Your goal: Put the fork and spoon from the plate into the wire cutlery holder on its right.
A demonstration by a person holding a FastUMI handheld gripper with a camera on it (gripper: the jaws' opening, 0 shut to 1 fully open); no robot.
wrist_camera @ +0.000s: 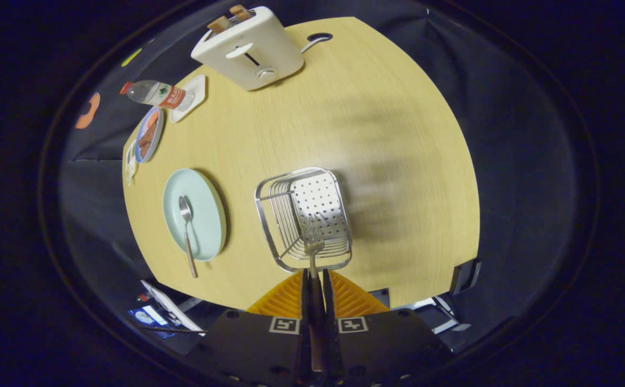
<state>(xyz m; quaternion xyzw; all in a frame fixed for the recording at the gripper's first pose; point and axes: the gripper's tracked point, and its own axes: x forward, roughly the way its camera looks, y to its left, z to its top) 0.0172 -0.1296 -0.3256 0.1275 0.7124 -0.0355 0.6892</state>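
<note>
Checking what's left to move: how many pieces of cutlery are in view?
2. A silver spoon lies on the pale green plate; a wood-handled metal fork is gripped between the gripper fingers, tines over the wire cutlery holder.

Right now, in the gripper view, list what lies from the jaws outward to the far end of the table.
Gripper shut on the fork → wire cutlery holder → toaster.

A pale wooden table [387,134] stands against dark cloth walls [516,177].
</note>
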